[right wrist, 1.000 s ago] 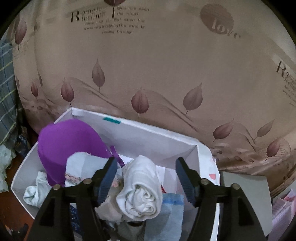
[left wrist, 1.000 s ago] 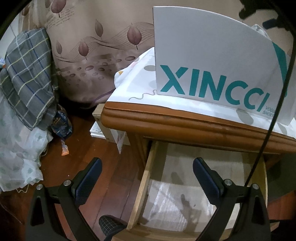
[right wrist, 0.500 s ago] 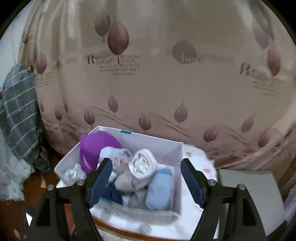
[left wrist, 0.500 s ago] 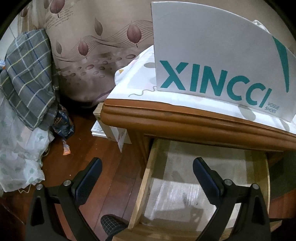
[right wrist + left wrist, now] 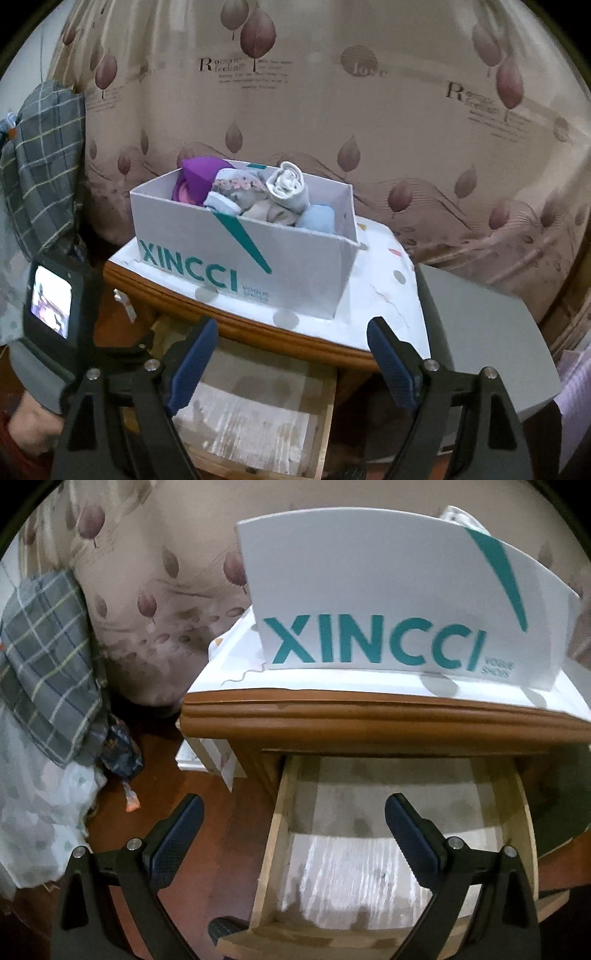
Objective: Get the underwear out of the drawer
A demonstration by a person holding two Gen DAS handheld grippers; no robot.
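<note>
Your right view looks down into the box (image 5: 243,254) on the nightstand (image 5: 258,334) and shows the underwear (image 5: 284,186) piled inside: a purple piece (image 5: 197,177), a rolled white piece, a pale blue roll (image 5: 317,218), a floral one. Your left view shows only the box's lettered side (image 5: 388,602), contents hidden, but looks straight into the drawer (image 5: 388,849), pulled out, with bare lining paper inside. Left gripper (image 5: 293,819) spread wide, holding nothing, above the drawer's left edge. Right gripper (image 5: 291,345) also wide and unloaded, in front of the nightstand.
</note>
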